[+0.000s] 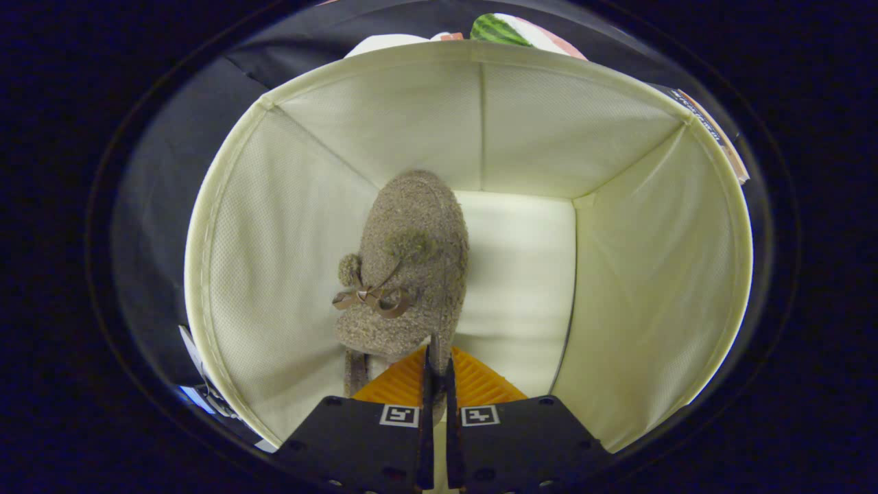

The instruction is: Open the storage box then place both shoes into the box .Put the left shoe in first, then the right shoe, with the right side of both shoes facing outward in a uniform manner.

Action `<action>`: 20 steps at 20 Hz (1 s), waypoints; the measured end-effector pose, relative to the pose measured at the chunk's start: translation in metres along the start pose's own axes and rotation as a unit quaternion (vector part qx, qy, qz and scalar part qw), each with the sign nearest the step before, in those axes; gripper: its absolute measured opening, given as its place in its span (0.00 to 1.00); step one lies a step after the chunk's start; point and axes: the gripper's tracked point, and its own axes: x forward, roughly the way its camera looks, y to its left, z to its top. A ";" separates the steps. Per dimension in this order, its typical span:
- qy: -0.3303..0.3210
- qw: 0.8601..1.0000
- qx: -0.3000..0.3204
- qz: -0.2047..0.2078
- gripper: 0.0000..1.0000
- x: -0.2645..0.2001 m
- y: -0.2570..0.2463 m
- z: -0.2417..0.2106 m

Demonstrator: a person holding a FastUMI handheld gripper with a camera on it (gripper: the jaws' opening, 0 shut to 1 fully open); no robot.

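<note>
An open cream fabric storage box [638, 274] surrounded a fuzzy brown shoe [411, 261] with a bow [374, 298], which hung inside near the left wall, its heel edge pinched between the nearly closed gripper [437, 370] fingers.

The gripper [437, 374] pinches the heel rim of a fuzzy brown shoe [408, 264] hanging inside the cream storage box [274, 226], near its left wall.
</note>
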 end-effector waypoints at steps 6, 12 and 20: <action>-0.031 0.998 -0.016 0.050 0.50 -0.048 0.009 0.005; -0.081 0.991 -0.045 0.095 0.85 -0.133 -0.013 0.013; -0.125 0.988 -0.022 0.092 0.95 -0.206 -0.146 0.011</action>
